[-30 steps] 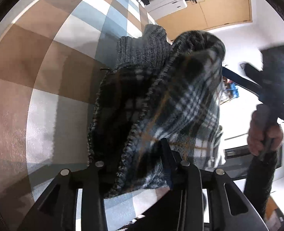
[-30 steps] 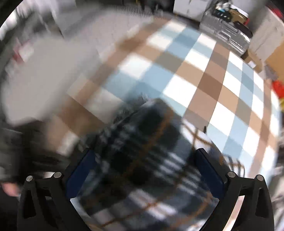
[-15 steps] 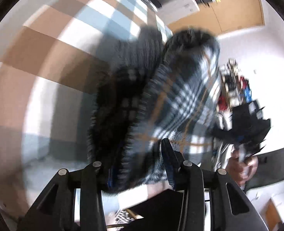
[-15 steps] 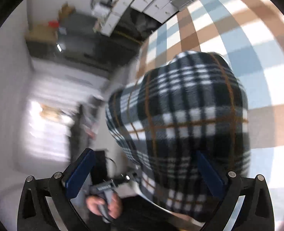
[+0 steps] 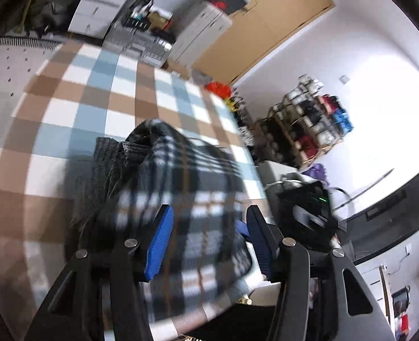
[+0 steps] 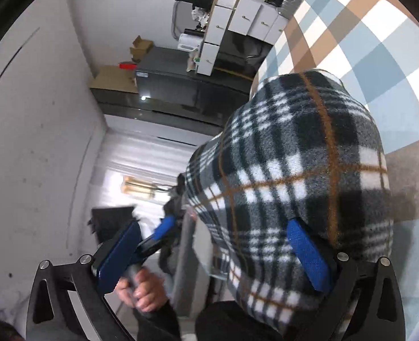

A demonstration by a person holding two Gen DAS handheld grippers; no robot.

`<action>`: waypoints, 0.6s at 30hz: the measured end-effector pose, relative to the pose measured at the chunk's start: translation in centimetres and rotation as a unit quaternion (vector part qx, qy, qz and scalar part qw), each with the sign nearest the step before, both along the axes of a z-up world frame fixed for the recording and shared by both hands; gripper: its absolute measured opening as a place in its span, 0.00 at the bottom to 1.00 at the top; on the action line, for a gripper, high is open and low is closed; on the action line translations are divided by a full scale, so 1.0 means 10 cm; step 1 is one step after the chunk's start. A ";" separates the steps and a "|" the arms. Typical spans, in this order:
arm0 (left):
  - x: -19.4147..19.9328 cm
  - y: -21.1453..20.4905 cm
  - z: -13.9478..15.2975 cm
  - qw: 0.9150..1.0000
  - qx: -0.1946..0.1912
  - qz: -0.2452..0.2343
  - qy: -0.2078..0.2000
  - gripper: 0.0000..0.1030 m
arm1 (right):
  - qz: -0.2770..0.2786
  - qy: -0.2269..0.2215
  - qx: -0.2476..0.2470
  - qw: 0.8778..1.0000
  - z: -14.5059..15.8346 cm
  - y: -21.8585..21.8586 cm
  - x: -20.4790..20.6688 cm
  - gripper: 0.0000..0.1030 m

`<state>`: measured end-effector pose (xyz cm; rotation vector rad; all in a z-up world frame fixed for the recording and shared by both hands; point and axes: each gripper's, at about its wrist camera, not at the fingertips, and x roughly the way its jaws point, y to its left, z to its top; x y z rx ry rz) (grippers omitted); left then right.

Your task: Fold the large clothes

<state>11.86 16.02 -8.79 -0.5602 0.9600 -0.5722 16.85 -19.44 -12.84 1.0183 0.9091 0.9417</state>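
Note:
A black, white and tan plaid fleece garment with a grey knit lining lies folded on the checked cloth. My left gripper is open above its near end, blue pads apart, holding nothing. In the right wrist view the same plaid garment fills the middle. My right gripper is open wide, one pad beside the fabric's edge, the other in free air. The left gripper and the hand holding it show low in that view.
The checked brown, blue and white cloth covers the table. White drawer units, a silver case, a wooden door and a shelf of spools stand around the room. A dark cabinet is to the left.
My left gripper has opened and let go of the garment, which has dropped onto the cloth. Both views have swung round; the right gripper stays open.

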 end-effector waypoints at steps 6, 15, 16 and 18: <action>0.13 0.17 -0.30 0.997 -0.061 0.031 0.030 0.44 | 0.018 -0.004 0.004 1.000 -0.07 -0.03 -0.07 1.00; -0.07 0.32 -0.35 0.992 -0.121 0.022 0.007 0.23 | 0.030 -0.034 -0.068 0.997 0.05 0.06 -0.14 1.00; -0.09 0.31 -0.31 0.994 -0.110 0.024 0.006 0.23 | 0.026 -0.040 -0.078 0.996 0.07 0.08 -0.15 1.00; -0.11 0.21 -0.19 0.997 -0.068 0.024 -0.006 0.23 | 0.011 -0.060 -0.109 0.992 0.15 0.14 -0.23 1.00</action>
